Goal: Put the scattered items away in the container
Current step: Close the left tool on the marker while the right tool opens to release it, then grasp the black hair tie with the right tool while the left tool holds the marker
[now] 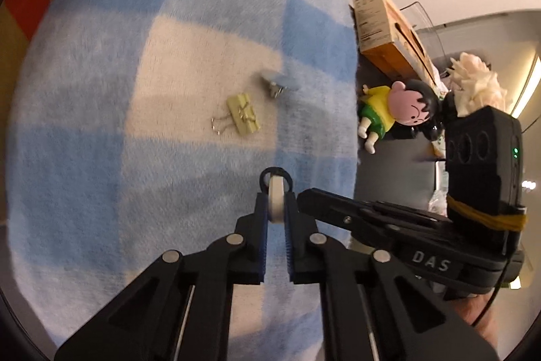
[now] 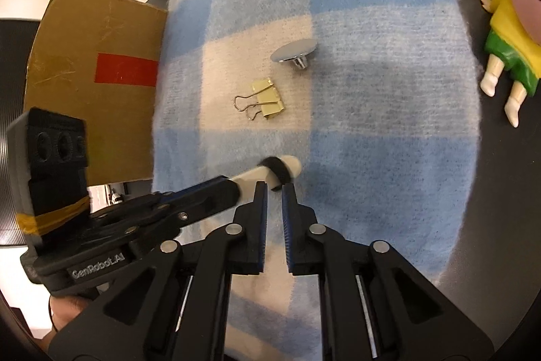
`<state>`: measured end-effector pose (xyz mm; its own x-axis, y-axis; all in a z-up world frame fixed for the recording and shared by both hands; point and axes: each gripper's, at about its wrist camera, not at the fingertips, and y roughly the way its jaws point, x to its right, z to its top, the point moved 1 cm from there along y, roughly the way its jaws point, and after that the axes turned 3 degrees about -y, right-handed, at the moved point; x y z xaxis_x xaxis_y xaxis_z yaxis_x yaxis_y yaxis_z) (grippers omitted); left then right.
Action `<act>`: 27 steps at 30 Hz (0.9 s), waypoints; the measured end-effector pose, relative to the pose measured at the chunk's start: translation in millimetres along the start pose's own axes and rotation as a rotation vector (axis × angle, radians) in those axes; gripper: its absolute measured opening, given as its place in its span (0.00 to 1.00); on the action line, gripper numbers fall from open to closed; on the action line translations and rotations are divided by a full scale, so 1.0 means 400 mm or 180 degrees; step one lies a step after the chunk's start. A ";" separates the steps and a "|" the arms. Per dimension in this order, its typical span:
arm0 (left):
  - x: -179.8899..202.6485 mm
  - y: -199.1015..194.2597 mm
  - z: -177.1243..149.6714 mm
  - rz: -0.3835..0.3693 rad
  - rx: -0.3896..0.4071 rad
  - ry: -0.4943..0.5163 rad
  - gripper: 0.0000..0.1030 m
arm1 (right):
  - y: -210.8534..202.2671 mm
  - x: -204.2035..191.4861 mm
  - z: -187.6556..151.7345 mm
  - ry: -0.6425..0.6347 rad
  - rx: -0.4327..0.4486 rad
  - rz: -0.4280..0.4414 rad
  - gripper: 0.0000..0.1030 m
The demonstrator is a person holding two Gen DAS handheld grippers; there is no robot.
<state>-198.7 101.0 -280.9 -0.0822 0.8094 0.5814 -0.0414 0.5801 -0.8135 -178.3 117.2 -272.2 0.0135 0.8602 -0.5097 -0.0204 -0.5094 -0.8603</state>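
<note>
Your left gripper (image 1: pixel 276 192) clamps a white cylinder with black ring (image 1: pixel 275 195); right gripper (image 2: pixel 274 188), jaws nearly closed, touches that ring. Housings read "DAS", "GenRobot.AI". Beyond the cylinder: gold binder clip (image 2: pixel 265 102), chrome stopper (image 2: pixel 295 53).

A blue-and-cream checked blanket (image 2: pixel 372 90) carries a pale gold clip (image 2: pixel 267 99) and a silver knob (image 2: pixel 295 53), with a brown box (image 2: pixel 94 83) bearing a red stripe at left and a yellow-and-green, pink-faced doll (image 2: pixel 507 46) at right.
</note>
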 end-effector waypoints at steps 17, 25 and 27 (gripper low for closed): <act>-0.002 -0.021 -0.008 -0.0080 -0.0050 0.0048 0.08 | 0.017 0.056 0.013 -0.0296 0.0034 -0.0276 0.56; -0.001 -0.057 -0.009 -0.0128 0.0009 0.0052 0.08 | 0.010 0.147 0.022 -0.0239 0.0024 -0.0487 0.46; -0.001 -0.068 -0.011 -0.0155 0.0019 0.0053 0.08 | 0.005 0.176 0.023 -0.0203 0.0046 -0.0544 0.43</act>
<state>-192.9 85.2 -259.1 -0.0634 0.7817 0.6204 -0.0508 0.6183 -0.7843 -186.6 177.0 -309.5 -0.0453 0.9342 -0.3539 -0.0375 -0.3556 -0.9339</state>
